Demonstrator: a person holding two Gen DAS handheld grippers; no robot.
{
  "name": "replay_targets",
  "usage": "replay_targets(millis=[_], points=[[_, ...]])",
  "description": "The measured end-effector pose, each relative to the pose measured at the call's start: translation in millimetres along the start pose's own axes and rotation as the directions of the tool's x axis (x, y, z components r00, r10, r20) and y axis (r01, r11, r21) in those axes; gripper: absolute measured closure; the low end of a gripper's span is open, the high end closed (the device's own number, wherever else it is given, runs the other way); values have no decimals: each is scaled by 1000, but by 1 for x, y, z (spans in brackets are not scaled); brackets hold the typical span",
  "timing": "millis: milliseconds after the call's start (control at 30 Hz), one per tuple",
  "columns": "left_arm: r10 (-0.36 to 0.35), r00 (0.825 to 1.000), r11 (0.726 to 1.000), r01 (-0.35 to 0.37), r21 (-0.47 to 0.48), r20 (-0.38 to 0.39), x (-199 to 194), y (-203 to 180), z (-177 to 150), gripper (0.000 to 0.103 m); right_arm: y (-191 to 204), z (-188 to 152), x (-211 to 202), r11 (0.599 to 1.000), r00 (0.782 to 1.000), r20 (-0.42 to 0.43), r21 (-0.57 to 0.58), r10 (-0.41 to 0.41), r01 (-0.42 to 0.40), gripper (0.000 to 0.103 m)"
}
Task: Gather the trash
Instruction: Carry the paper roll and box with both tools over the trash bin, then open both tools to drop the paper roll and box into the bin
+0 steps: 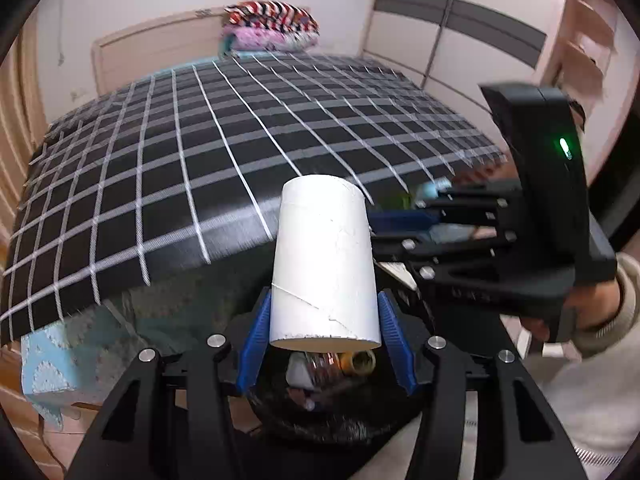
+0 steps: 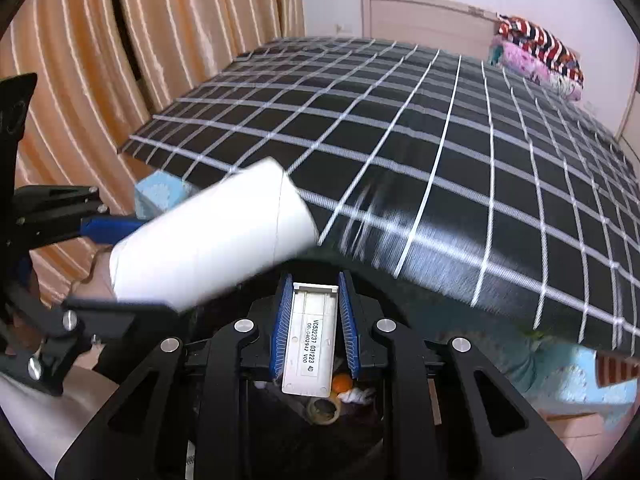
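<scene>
Both grippers held trash over the bin.
Left gripper [image 1: 324, 328] clamped a white cardboard tube [image 1: 325, 264]; right gripper [image 2: 314, 332] pinched a flat white plastic piece [image 2: 310, 344]. Both hung above the dark trash bin [image 1: 336, 420], beside the checked bed [image 2: 460, 160].

Left wrist camera sits just behind the left gripper [image 1: 325, 332], looking along its fingers toward the headboard [image 1: 156, 46] end of the bed [image 1: 224, 148], with the wardrobe [image 1: 460, 28] at right. Right wrist camera sits just behind the right gripper [image 2: 313, 320], facing across the same bed [image 2: 440, 152] toward the curtains [image 2: 120, 48]. Both views are close over the black bin [image 1: 336, 412]. Shared: bed, folded bedding [image 2: 538, 58], white cardboard tube [image 2: 212, 236], bin. Each camera sees the other gripper.
</scene>
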State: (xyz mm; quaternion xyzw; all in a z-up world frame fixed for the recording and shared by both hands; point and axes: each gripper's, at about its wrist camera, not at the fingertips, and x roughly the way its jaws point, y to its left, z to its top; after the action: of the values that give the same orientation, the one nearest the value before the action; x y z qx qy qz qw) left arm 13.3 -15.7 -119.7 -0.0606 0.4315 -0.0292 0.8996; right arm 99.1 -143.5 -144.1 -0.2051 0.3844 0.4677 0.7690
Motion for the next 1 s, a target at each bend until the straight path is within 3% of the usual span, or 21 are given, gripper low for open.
replay_targets(millis=[333,633,1000], points=[[-26,990,999,20,-41,-140,42,6,-30,53,-7,-31,34,998,994,-110,56,8,-2,79],[-42,964,996,20,-86,-263,91,21,-53,53,-20,-49,65,992,982,-186,126,32,-8,79],[-14,936,999,3,-31,-351,129,15,-56,52,-25,-57,93,991,971,-239,133,25,7,79]])
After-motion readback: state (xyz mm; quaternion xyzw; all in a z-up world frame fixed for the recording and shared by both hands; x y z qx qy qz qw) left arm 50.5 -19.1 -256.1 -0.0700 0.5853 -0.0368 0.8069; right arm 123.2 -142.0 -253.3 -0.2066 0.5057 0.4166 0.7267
